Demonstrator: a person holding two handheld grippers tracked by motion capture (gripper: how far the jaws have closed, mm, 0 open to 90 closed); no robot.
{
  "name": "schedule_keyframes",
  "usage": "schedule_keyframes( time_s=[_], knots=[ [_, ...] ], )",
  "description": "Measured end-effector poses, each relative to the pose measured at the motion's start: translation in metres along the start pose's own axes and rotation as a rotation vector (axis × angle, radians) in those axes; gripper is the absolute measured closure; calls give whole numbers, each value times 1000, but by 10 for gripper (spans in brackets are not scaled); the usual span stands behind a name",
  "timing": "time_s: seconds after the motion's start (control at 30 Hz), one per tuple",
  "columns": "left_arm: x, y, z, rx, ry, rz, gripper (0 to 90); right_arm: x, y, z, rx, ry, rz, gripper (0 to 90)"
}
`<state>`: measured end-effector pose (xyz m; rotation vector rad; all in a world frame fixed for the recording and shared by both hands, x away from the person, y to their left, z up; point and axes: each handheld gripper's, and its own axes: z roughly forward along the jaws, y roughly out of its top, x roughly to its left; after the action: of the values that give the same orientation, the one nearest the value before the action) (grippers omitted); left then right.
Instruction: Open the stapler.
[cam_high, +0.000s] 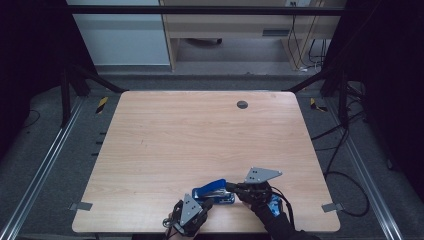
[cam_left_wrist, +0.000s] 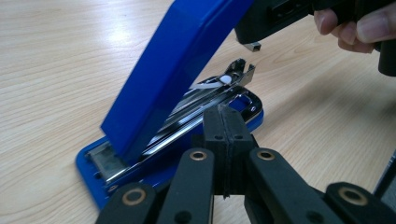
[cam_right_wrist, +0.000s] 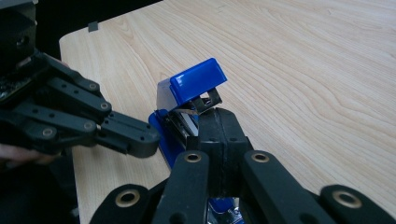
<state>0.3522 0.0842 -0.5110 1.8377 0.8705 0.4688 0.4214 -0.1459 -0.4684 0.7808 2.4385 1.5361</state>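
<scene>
Opening up the blue stapler looks like the step in hand. It is kept near the front edge of the bench, between both grippers. The left gripper is clenched with nothing in it, close by the stapler's base. The right gripper is clenched too, its tips right at the shiny metal tray. The blue lid is tipped up. Next, fresh staples may be needed.

Closed tongs touch opened blue stapler.
</scene>
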Motion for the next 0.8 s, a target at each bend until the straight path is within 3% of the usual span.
schedule_keyframes(
  time_s=[0.37, 0.8],
  knots=[
    [-12, -2, 13, -14, 21, -23, 895, 0, 0, 0, 1, 0, -2, 900],
    [-23, -1, 25, -21, 65, -17, 895, 0, 0, 0, 2, 2, 0, 900]
  ],
)
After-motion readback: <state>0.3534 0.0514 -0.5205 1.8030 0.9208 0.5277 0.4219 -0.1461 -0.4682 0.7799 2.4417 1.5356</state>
